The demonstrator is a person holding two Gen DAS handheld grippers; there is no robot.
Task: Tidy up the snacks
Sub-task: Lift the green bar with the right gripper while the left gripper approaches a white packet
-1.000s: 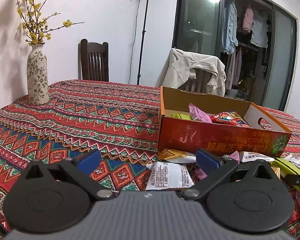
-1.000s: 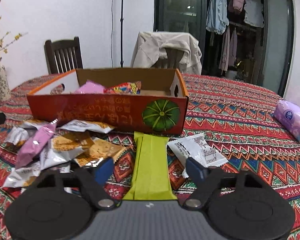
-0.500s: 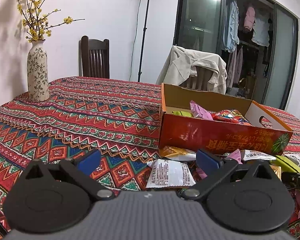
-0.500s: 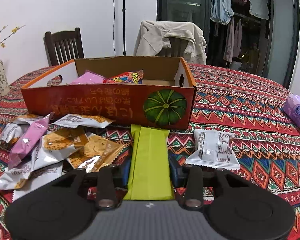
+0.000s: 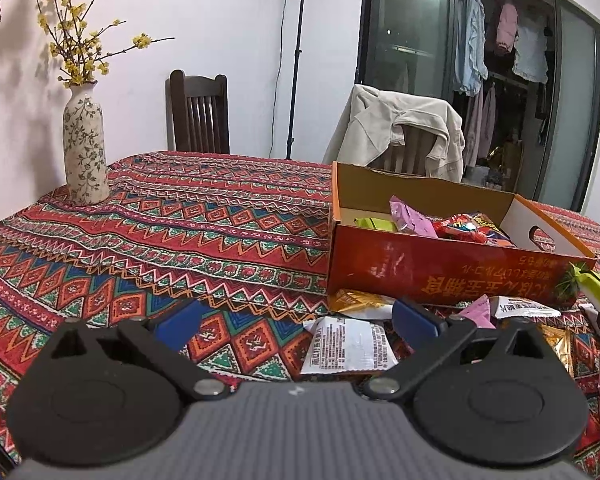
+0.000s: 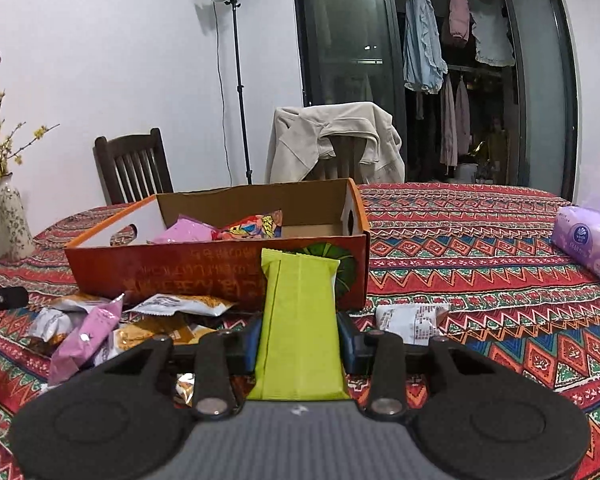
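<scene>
My right gripper (image 6: 299, 340) has just been closing and its blue pads now press both long edges of a flat, lime-green snack packet (image 6: 298, 320), a smooth rectangular foil wrapper with crimped ends whose far end tilts up in front of the box. My left gripper (image 5: 296, 318) stands wide open with nothing between its blue fingers (image 5: 178, 320), hovering over the woven, zigzag-patterned cloth of the worktop (image 5: 204, 232). Just ahead of it lies a white crinkled sachet (image 5: 346, 346) printed with small text. Left of the green packet, a loose heap of snack packets (image 6: 100, 320) in shiny silver, gold and pink film lies against the box front. Beyond stands the shallow orange cardboard box (image 6: 204, 272), open-topped with cut-out handles, holding a pink wrapper (image 6: 186, 232) and a bright multicoloured one (image 6: 256, 226). Far right, a soft lilac tissue pack (image 6: 586, 240) rests on the cloth.
</scene>
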